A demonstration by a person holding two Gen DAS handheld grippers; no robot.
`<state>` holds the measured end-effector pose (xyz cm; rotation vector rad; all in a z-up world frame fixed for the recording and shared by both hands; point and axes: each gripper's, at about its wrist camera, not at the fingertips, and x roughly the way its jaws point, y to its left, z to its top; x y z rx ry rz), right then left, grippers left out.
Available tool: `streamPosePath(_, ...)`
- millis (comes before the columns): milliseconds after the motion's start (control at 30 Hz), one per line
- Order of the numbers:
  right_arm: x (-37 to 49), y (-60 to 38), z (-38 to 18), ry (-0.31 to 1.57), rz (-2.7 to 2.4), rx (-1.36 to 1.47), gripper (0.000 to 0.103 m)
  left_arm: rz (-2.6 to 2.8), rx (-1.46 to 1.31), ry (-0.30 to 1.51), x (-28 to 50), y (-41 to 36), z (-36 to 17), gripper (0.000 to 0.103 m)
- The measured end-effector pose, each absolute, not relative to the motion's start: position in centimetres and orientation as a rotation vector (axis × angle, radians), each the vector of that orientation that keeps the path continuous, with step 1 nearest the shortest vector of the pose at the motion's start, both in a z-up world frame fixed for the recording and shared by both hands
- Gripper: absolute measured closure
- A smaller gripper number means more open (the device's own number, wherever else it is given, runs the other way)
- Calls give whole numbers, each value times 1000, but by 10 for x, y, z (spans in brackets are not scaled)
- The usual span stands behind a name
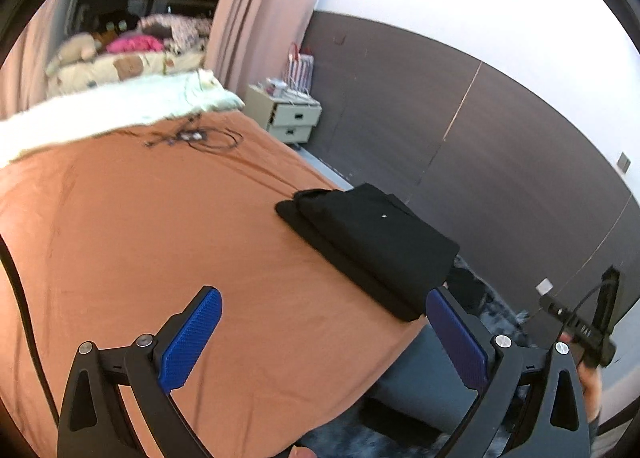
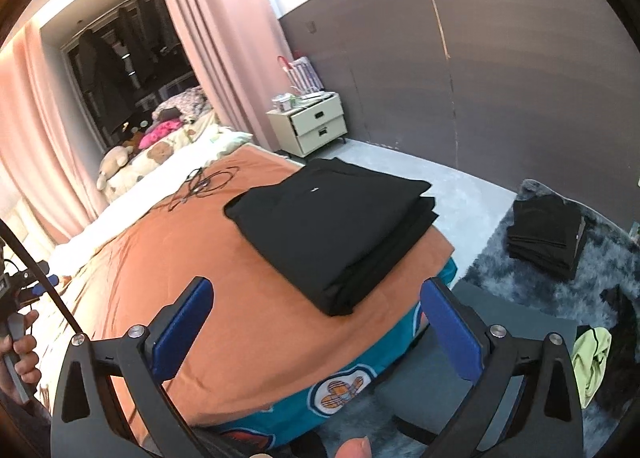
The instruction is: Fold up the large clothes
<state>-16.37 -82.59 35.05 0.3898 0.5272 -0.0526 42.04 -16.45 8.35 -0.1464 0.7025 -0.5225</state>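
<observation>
Folded black garment (image 2: 336, 230) sits near the bed's corner on the orange sheet (image 2: 168, 270), long axis running diagonally away from the viewer.

Right gripper (image 2: 316, 326): jaws spread wide, nothing between them, garment just ahead and slightly right of centre.

Left gripper (image 1: 324, 338): also wide apart and empty, garment ahead to its right.

Right hand looks nearer.

One tiny white mark on the cloth, unreadable; no other legible writing.
</observation>
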Motion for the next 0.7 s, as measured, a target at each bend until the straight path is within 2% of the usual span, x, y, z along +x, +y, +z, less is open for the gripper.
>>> streamPosePath(700, -271, -762, 317, 440, 61, 286, 0, -404, -111, 494, 211, -85, 84, 0)
